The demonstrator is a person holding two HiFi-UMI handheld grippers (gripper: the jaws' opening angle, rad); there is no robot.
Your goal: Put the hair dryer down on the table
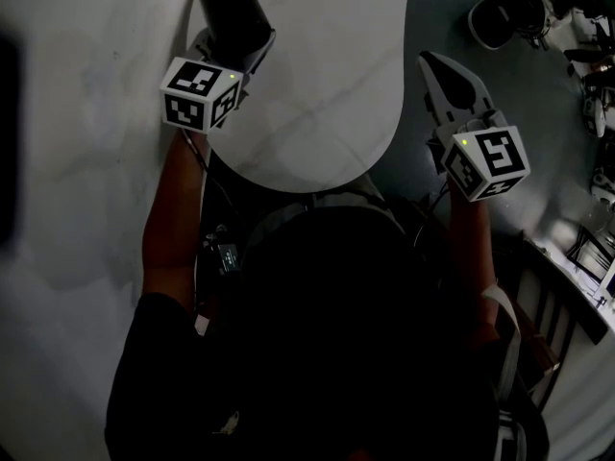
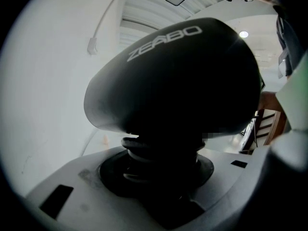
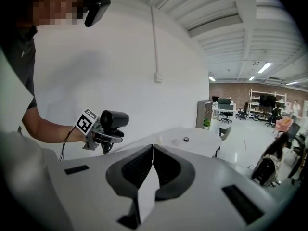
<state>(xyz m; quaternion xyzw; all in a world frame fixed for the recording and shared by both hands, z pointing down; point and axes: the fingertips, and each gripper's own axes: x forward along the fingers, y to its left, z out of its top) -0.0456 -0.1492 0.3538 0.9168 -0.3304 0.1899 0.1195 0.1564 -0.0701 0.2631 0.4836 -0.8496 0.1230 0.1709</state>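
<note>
A white bench [image 1: 317,94] with a rounded end stands on a smooth grey floor [image 1: 538,113]. In the right gripper view a plain white wall [image 3: 110,66] rises behind the bench, and a thin conduit [image 3: 153,28] runs down it to a small box [image 3: 157,76]. Past the bench's rounded end the room opens into a long, bright hall. It has a white ribbed ceiling [image 3: 231,13] with strip lights [image 3: 264,67], a brick end wall [image 3: 231,88], white shelving [image 3: 262,102] and office chairs [image 3: 226,115]. A grey cabinet [image 3: 203,113] stands there with a potted plant [image 3: 207,123] just beside it. A slatted wooden frame [image 2: 267,124], perhaps a chair, stands near the bench.
</note>
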